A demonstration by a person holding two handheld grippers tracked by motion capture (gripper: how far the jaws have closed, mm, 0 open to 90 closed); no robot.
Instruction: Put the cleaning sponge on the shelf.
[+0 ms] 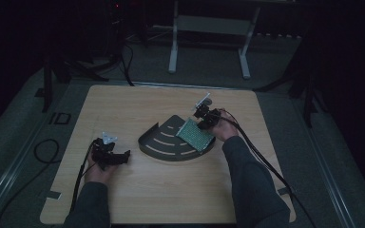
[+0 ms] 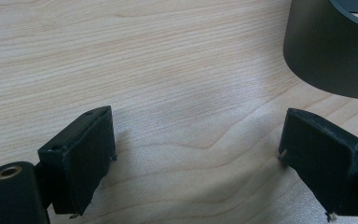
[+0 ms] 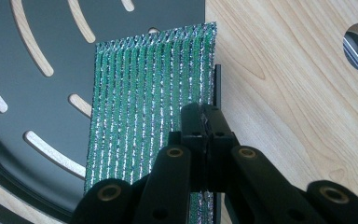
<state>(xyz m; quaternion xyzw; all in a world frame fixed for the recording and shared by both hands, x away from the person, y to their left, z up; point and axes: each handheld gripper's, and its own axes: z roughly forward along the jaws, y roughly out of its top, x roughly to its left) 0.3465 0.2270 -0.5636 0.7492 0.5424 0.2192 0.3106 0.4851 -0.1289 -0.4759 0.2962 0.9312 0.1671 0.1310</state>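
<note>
Green glittery mesh pad (image 3: pixel 144 107) lies at frame centre on the dark slotted fan-shaped tray (image 3: pixel 37 46) — right claw (image 3: pixel 204 122) pinched shut on its edge. Lower it flat before letting go; left claw (image 2: pixel 196 158) waits open, empty, over the wooden counter (image 2: pixel 168 60).

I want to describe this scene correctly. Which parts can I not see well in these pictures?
- Green sponge: its near end lies behind the right gripper in the right gripper view.
- Dark slotted tray: cut off by the top and right edges in the left gripper view.
- Left gripper: small and dim in the high view.
</note>
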